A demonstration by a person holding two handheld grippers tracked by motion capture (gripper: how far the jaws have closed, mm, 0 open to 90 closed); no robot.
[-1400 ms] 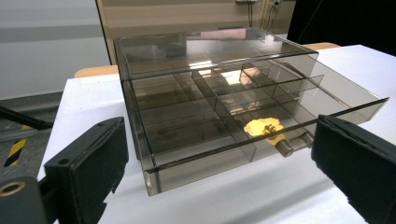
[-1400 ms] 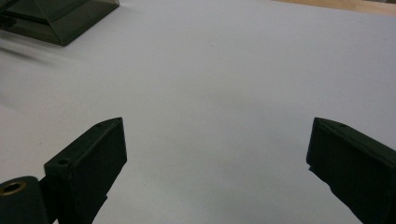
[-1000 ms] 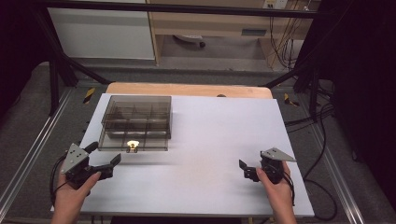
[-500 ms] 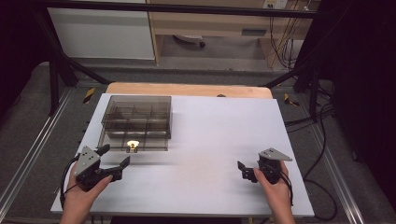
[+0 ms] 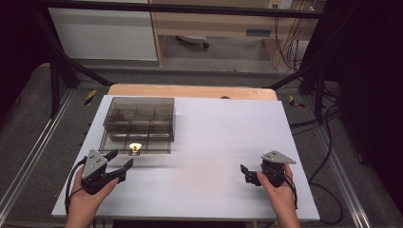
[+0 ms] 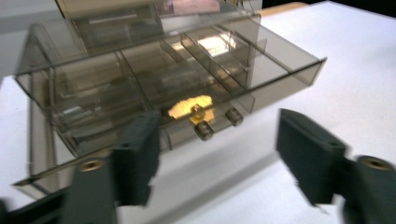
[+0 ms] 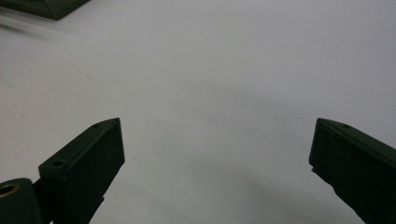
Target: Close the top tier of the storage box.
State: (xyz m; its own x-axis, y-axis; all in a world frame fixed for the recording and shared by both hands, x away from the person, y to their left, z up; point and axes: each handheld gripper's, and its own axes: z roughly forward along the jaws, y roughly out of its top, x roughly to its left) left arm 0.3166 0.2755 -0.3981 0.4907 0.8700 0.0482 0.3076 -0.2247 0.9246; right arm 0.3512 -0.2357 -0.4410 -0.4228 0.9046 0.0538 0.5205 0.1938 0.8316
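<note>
**Left gripper lined up on the drawer knobs, no contact made yet**

A smoky transparent drawer organizer (image 5: 140,124) is seen near the left edge of the white table (image 5: 214,156), toward the far left corner. Its lowest drawer (image 6: 243,79) is drawn out a little toward the near edge, and a small brass piece (image 6: 190,106) is seen lying in it close behind the front panel. Two small round knobs (image 6: 205,129) are fixed to that front panel.

The left gripper (image 5: 116,164) is held just in front of the organizer, pointed at the pulled-out drawer. Its jaws have just been closing, yet they are parted and nothing is caught between them; the knobs are framed in the gap but stand well beyond the pads. The right gripper (image 5: 247,173) is rested near the near right part of the table, jaws spread wide over bare surface, with nothing held.

By judgement, the work is at an early stage: the approach is nearly done, while the grasp of a knob or of the brass piece, and any drawer movement, are left.

The left gripper view is blurred, so it cannot be told what the brass piece is. The contents of the upper drawers are obscured by the tinted walls and reflections.
</note>
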